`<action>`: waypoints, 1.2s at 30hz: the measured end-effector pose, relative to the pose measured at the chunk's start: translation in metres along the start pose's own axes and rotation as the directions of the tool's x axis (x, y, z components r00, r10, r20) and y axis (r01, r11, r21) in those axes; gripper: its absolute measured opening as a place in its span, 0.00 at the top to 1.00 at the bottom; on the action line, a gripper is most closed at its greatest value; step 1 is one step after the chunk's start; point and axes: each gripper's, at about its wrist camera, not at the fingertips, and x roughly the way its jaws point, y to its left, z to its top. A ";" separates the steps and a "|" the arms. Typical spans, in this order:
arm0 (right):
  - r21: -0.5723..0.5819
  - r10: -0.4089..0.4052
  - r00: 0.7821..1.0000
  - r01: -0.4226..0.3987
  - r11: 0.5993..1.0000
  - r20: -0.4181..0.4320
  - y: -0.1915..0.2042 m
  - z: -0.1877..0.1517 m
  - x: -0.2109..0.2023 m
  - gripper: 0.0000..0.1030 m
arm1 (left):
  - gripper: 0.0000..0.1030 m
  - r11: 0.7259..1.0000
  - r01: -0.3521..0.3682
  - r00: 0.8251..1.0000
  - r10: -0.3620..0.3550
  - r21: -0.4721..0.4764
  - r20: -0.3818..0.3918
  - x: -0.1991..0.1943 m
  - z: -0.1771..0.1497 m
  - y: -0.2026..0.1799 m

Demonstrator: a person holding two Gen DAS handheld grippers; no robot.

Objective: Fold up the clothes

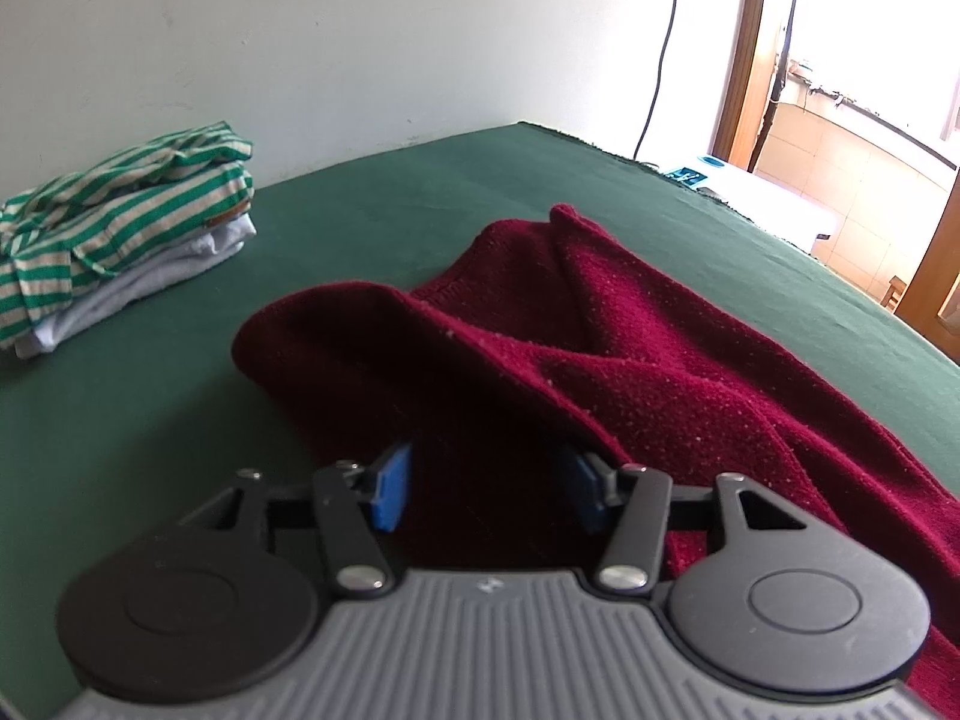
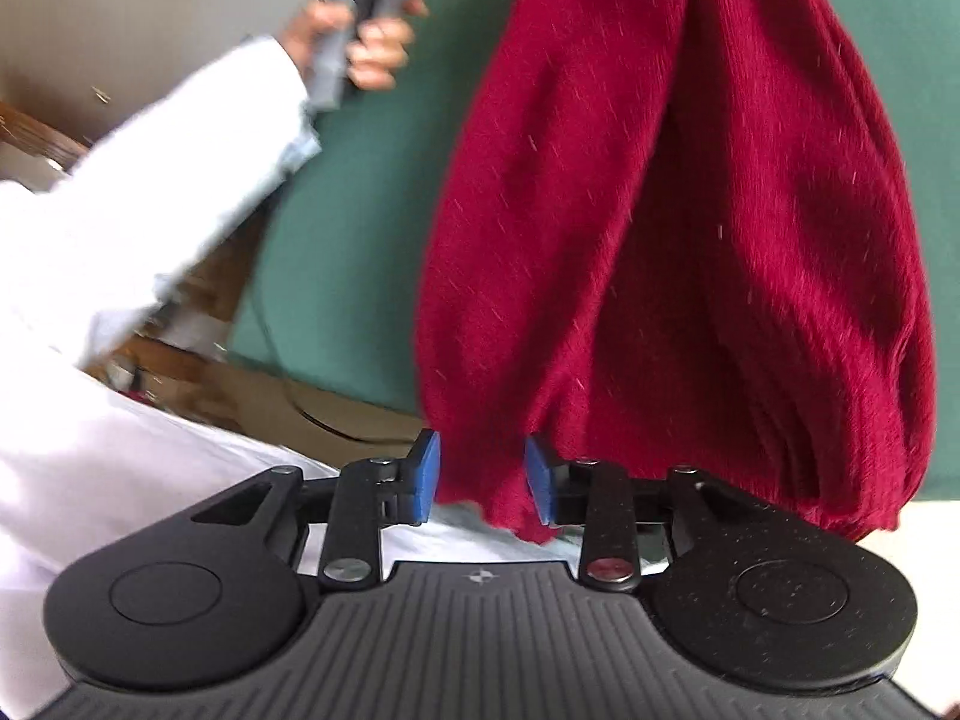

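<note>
Sweater, dark red and fuzzy, fills the middle of my left wrist view. It lies in a rumpled heap on the green table cloth. One fold sticks up near the far end. My left gripper sits low at the near edge of the red cloth. Its blue pads are set wide apart, w/ red cloth lying between them and draped over the right pad. I can't tell if the pads press on it. To the left, well apart from the sweater, sits a small stack of folded clothes: a green and white striped top on a white piece. Behind is a pale wall w/ a black cable hanging down, and a doorway full of bright light on the right.

Next, right wrist view. It's a bit blurry. My right gripper has its blue pads a small way apart, w/ a bottom edge of the sweater between them. The red cloth hangs in long folds over the green cloth. I can't tell if the pads really pinch it. Top left, my left hand in a white sleeve grips the grey handle of the other tool.
</note>
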 end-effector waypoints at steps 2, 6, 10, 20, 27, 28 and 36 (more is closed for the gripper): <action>-0.002 -0.016 1.000 0.016 1.000 -0.015 0.000 -0.001 0.009 0.78 | 0.43 1.000 0.005 1.000 -0.005 -0.014 0.001 0.000 -0.001 0.000; -0.052 -0.067 0.997 0.065 0.997 -0.030 0.003 -0.001 0.013 0.96 | 0.46 1.000 -0.005 1.000 0.005 -0.023 -0.003 0.001 -0.005 0.000; -0.091 -0.123 0.991 0.119 0.989 -0.044 -0.001 -0.007 -0.001 0.96 | 0.46 0.999 0.008 1.000 -0.007 -0.053 0.024 -0.012 -0.007 0.009; -0.096 -0.145 0.987 0.138 0.986 -0.071 -0.009 0.008 -0.011 0.89 | 0.36 0.990 0.065 0.996 -0.056 -0.127 0.072 -0.013 0.014 0.019; -0.146 -0.101 0.989 0.116 0.982 0.107 0.016 0.039 -0.043 0.66 | 0.42 0.980 0.056 0.998 -0.055 -0.188 0.012 0.026 0.023 0.025; -0.175 -0.112 0.988 0.129 0.976 0.106 0.023 0.042 -0.039 0.65 | 0.43 0.980 0.058 0.998 -0.058 -0.191 0.008 0.028 0.025 0.026; -0.237 -0.027 0.999 0.030 0.971 0.016 0.030 0.028 -0.060 0.62 | 0.60 0.990 0.042 0.999 -0.044 -0.136 -0.016 0.035 0.024 0.018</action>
